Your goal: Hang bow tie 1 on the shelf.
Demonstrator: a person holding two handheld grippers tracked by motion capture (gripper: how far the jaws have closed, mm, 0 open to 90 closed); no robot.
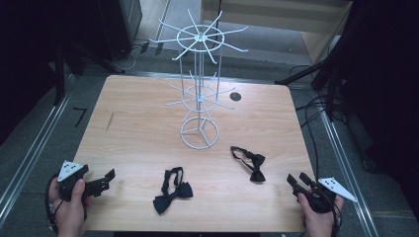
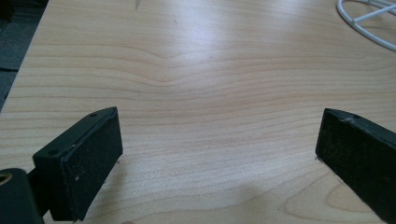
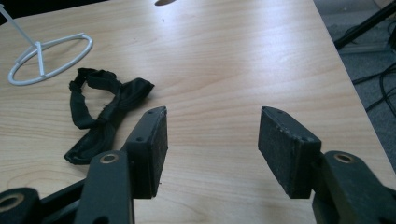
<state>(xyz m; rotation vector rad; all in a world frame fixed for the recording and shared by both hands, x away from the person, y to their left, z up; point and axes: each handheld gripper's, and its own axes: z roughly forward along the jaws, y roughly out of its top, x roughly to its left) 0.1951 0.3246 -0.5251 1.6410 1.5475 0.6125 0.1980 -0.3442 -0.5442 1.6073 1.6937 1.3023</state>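
Two black bow ties lie on the wooden table (image 1: 133,128): one (image 1: 172,190) near the front middle, the other (image 1: 249,162) to its right. Behind them stands a white wire rack (image 1: 199,94) with spoke arms on two levels and a ring base. My left gripper (image 1: 107,178) rests at the front left corner, open, with bare wood between its jaws (image 2: 219,135). My right gripper (image 1: 299,178) sits at the front right, open and empty (image 3: 212,116). In the right gripper view the right-hand bow tie (image 3: 105,112) lies just left of the jaws, apart from them.
The rack's ring base (image 3: 46,60) (image 2: 369,28) stands mid-table. A dark round hole (image 1: 235,97) marks the tabletop behind the rack. Cables (image 1: 316,113) and black stand legs crowd the floor to the right; metal rails run along both sides.
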